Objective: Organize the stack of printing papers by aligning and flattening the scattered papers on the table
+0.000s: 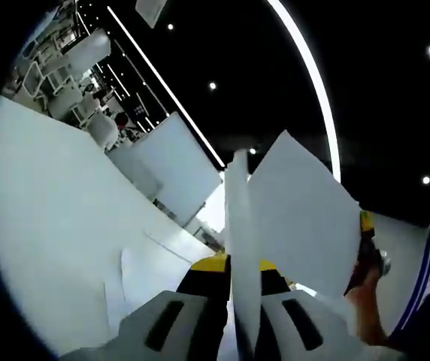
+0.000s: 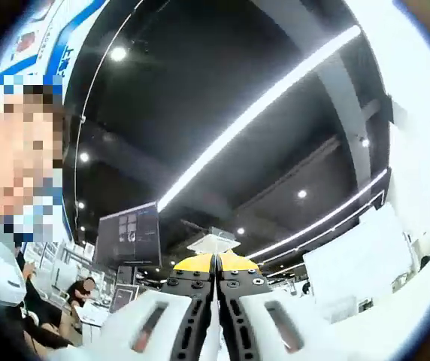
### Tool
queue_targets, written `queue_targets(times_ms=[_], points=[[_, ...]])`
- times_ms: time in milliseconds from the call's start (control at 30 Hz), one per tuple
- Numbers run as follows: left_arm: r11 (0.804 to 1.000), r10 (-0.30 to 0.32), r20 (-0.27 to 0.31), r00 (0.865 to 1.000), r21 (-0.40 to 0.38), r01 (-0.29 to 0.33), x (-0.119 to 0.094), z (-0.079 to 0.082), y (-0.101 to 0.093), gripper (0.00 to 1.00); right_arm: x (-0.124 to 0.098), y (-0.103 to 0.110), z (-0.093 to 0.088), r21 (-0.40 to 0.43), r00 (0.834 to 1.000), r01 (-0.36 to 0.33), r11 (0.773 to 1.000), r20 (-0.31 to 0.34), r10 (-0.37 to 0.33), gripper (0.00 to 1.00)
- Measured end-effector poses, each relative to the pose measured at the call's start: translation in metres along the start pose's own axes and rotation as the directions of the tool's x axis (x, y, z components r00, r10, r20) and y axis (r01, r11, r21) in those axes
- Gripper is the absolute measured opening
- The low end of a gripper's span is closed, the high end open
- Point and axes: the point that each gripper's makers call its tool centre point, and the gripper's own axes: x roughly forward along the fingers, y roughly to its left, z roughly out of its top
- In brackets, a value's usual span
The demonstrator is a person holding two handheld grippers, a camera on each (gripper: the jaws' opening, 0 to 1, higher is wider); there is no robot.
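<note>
Clamped edge-on between the jaws of the left gripper, a sheaf of printing papers stands raised against the dark ceiling in the left gripper view, its far corner pinched by the right gripper, whose jaws meet around a thin white edge in the right gripper view. More sheets lie loose on the white table below. By appearances the job is midway: the bundle is gathered and lifted, but squaring, flattening and collecting the strays remain.

You see white papers against a black ceiling, and your right gripper shows white, black and yellow.
</note>
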Motion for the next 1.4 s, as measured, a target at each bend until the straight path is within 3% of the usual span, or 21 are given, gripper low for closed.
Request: queue_targets(times_ms=[167, 233, 300, 467, 767, 833, 1167, 1400], points=[[1.000, 0.002, -0.007, 1.000, 0.006, -0.002, 0.000, -0.001, 0.000, 0.07, -0.005, -0.012, -0.016, 0.127, 1.000, -0.013, 0.992, 0.024, 0.010, 0.00], [1.000, 0.004, -0.009, 1.000, 0.012, -0.004, 0.000, -0.002, 0.001, 0.07, -0.005, -0.007, -0.021, 0.182, 0.997, -0.068, 0.981, 0.037, 0.063, 0.00], [1.000, 0.006, -0.012, 1.000, 0.014, -0.006, 0.000, -0.003, 0.001, 0.07, -0.005, 0.000, -0.031, 0.273, 0.993, -0.121, 0.954, 0.034, 0.116, 0.00], [1.000, 0.010, -0.017, 1.000, 0.015, -0.010, 0.000, -0.004, 0.002, 0.07, -0.008, 0.008, -0.055, 0.237, 0.988, -0.142, 0.961, -0.026, 0.152, 0.00], [1.000, 0.016, -0.021, 1.000, 0.007, -0.016, 0.000, -0.006, 0.003, 0.07, -0.020, -0.008, -0.061, 0.319, 0.994, -0.109, 0.942, 0.012, 0.111, 0.00], [1.000, 0.019, -0.022, 1.000, 0.005, -0.019, 0.000, -0.006, 0.003, 0.07, -0.024, -0.011, -0.058, 0.380, 0.993, -0.122, 0.917, 0.048, 0.112, 0.00], [1.000, 0.025, -0.027, 0.999, 0.005, -0.025, 0.001, -0.007, 0.005, 0.07, -0.025, -0.013, -0.060, 0.436, 0.991, -0.129, 0.891, 0.074, 0.107, 0.00], [1.000, 0.025, -0.028, 0.999, 0.004, -0.024, 0.001, -0.008, 0.005, 0.07, -0.025, -0.013, -0.061, 0.497, 0.989, -0.142, 0.856, 0.098, 0.107, 0.00]])
